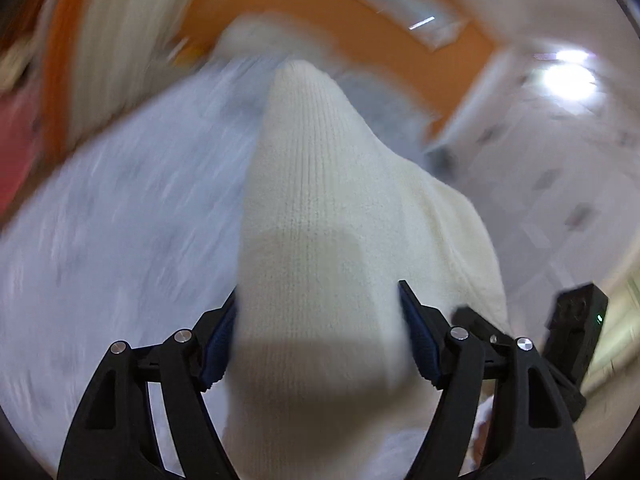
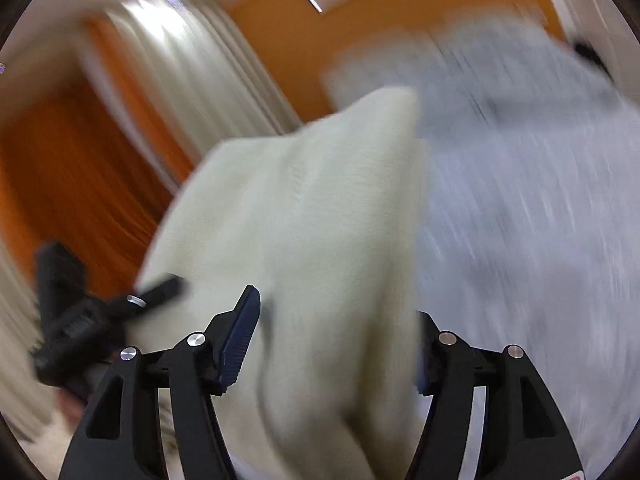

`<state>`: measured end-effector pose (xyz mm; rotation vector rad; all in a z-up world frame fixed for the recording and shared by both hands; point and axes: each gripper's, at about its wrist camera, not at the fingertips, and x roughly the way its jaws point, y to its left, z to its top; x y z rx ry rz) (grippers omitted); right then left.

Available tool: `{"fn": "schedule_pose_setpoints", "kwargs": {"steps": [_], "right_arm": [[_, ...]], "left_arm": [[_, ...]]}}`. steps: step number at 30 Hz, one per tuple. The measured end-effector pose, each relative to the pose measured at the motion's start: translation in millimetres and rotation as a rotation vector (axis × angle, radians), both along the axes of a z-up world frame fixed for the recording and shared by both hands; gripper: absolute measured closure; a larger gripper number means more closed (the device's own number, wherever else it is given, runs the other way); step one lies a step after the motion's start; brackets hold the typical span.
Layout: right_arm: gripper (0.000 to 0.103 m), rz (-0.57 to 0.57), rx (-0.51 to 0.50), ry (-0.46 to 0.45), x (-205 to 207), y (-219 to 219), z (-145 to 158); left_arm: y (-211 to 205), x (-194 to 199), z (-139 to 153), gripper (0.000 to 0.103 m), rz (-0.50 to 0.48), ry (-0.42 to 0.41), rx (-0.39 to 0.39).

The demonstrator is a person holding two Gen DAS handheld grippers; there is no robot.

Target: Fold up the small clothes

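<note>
A cream ribbed knit garment [image 1: 316, 208] fills the gap of my left gripper [image 1: 318, 300] and hangs forward from it, lifted above the pale blue-grey surface [image 1: 120, 208]. The jaws stand wide with cloth bunched between them. The same cream garment [image 2: 304, 220] runs through my right gripper [image 2: 338, 308], whose blue pads [image 2: 240, 336] also sit wide with cloth between them. Each gripper shows in the other view: the right one [image 1: 576, 336] at the left view's right edge, the left one [image 2: 76, 320] at the right view's left. Both views are motion-blurred.
The pale blue-grey surface [image 2: 540, 220] lies under the garment. Orange walls [image 1: 360, 40] and white curtains [image 2: 192, 72] stand behind. A tiled floor [image 1: 560, 184] shows at the right of the left wrist view.
</note>
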<state>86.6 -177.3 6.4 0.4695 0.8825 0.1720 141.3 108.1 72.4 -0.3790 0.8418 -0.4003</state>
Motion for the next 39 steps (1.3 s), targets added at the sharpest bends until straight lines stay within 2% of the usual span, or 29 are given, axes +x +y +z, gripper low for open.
{"fn": "schedule_pose_setpoints", "kwargs": {"steps": [1, 3, 6, 9, 10, 11, 12, 13, 17, 18, 19, 20, 21, 22, 23, 24, 27, 28, 29, 31, 32, 33, 34, 35, 36, 37, 39], "right_arm": [[0.040, -0.021, 0.032, 0.064, -7.5, -4.6, -27.5], [0.041, -0.062, 0.097, 0.107, -35.2, -13.5, -61.0], [0.039, -0.079, 0.097, 0.136, -48.6, -18.4, -75.4], [0.034, -0.102, 0.119, 0.156, -28.9, -25.0, -81.6], [0.032, -0.114, 0.158, 0.151, -18.4, -29.5, -86.9], [0.022, -0.123, 0.200, 0.156, -4.7, -31.2, -90.5], [0.019, -0.132, 0.210, 0.171, 8.6, -28.7, -94.7], [0.019, -0.133, 0.218, 0.195, 22.1, -26.6, -102.2], [0.019, -0.107, 0.235, 0.285, 67.3, -13.1, -137.5], [0.021, -0.091, 0.264, 0.310, 76.5, -7.2, -145.9], [0.031, -0.071, 0.296, 0.323, 82.5, -0.7, -151.6], [0.053, -0.072, 0.277, 0.325, 86.0, 6.0, -150.2], [0.065, -0.069, 0.252, 0.298, 85.3, 10.3, -143.2], [0.068, -0.054, 0.229, 0.253, 84.8, 14.5, -129.4], [0.070, -0.042, 0.230, 0.201, 82.1, 16.9, -113.9], [0.071, -0.032, 0.231, 0.136, 76.4, 19.4, -90.5], [0.071, 0.006, 0.143, -0.016, 64.8, 25.8, -38.6], [0.071, 0.014, 0.129, -0.036, 62.9, 23.7, -33.1], [0.070, 0.010, 0.126, -0.026, 65.7, 18.7, -39.2], [0.062, 0.006, 0.115, 0.064, 77.8, 9.1, -72.7], [0.058, -0.020, 0.086, 0.175, 84.4, 0.3, -104.1], [0.058, -0.062, 0.054, 0.265, 88.1, -7.0, -119.6], [0.059, -0.102, 0.086, 0.283, 82.5, -16.6, -124.0], [0.060, -0.125, 0.144, 0.236, 74.2, -22.9, -115.8], [0.060, -0.146, 0.161, 0.159, 61.5, -26.5, -95.4], [0.061, -0.127, 0.130, 0.089, 51.0, -23.0, -72.9], [0.083, -0.062, 0.067, 0.048, 39.8, -6.9, -48.1]], "left_arm": [[6.9, 3.2, -41.5, 0.041, 0.046, 0.087, 0.051], [26.6, -7.7, -97.9, 0.042, 0.094, 0.211, 0.068], [44.8, -22.9, -115.0, 0.039, 0.122, 0.234, 0.038], [52.7, -17.2, -119.9, 0.024, 0.149, 0.259, -0.030], [50.6, -9.3, -123.2, 0.024, 0.151, 0.273, -0.052], [47.3, -8.3, -127.9, 0.024, 0.144, 0.284, -0.065], [43.9, -1.4, -133.9, 0.021, 0.136, 0.298, -0.076], [40.0, 8.5, -139.7, 0.018, 0.125, 0.317, -0.088], [31.8, 45.1, -175.8, 0.018, 0.127, 0.407, -0.120], [30.3, 54.9, -186.5, 0.018, 0.123, 0.450, -0.142], [30.0, 58.1, -190.2, 0.020, 0.120, 0.463, -0.154], [27.3, 64.4, -191.9, 0.025, 0.111, 0.470, -0.144], [25.5, 66.9, -189.9, 0.033, 0.102, 0.463, -0.128], [21.8, 68.9, -180.4, 0.042, 0.083, 0.433, -0.103], [19.6, 68.5, -169.7, 0.050, 0.068, 0.402, -0.088], [18.7, 68.1, -161.9, 0.053, 0.058, 0.375, -0.083], [22.2, 67.1, -120.4, 0.056, 0.022, 0.252, -0.118], [23.0, 67.9, -113.6, 0.056, 0.013, 0.232, -0.129], [21.3, 68.4, -106.5, 0.055, -0.006, 0.209, -0.125], [14.1, 70.8, -111.8, 0.053, -0.020, 0.205, -0.071], [6.3, 71.1, -125.1, 0.053, -0.025, 0.227, -0.006], [0.9, 71.4, -141.0, 0.054, -0.019, 0.265, 0.048], [-1.7, 69.9, -157.1, 0.052, -0.009, 0.306, 0.094], [1.6, 63.5, -162.5, 0.049, 0.009, 0.293, 0.078], [6.2, 57.5, -159.2, 0.049, 0.028, 0.285, 0.067], [10.1, 49.9, -150.6, 0.051, 0.042, 0.278, 0.076], [11.8, 35.6, -130.7, 0.051, 0.045, 0.226, 0.122]]}}
